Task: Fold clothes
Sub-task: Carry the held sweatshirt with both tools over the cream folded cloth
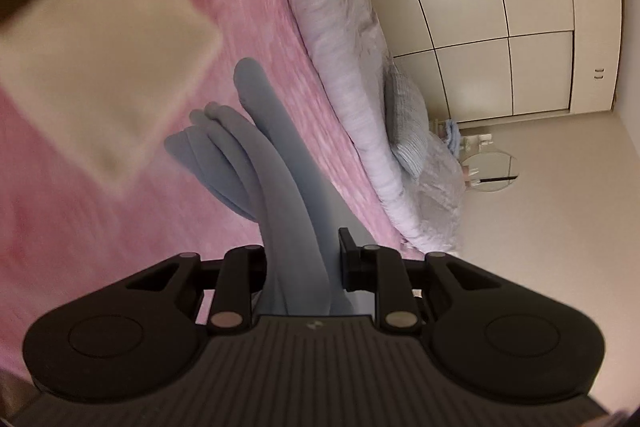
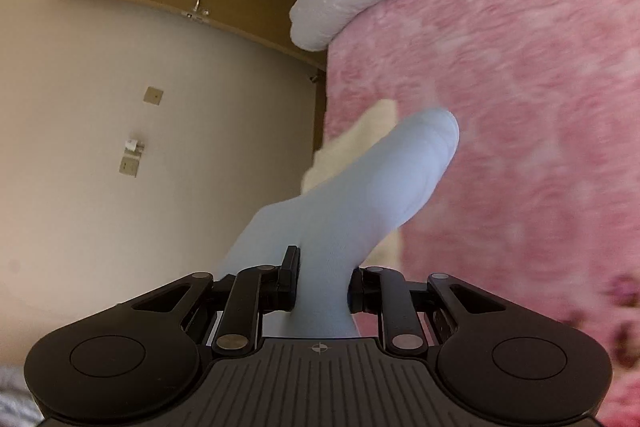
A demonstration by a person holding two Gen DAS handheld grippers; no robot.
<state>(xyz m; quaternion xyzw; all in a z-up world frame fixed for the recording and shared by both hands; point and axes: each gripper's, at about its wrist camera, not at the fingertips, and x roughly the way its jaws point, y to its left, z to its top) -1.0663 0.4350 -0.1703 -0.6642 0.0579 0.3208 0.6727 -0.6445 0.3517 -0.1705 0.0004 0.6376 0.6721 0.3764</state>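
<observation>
In the left wrist view, the left gripper [image 1: 304,267] has its fingers clamped on a bunched grey-blue soft garment [image 1: 256,147], lifted above the pink fleece bed cover [image 1: 248,7]; a cream folded cloth [image 1: 100,67] lies there, seemingly finished. In the right wrist view, the right gripper [image 2: 322,287] pinches another part of pale blue fabric [image 2: 360,195] over the bed. This piece looks unfolded yet; laying flat and folding remain.
</observation>
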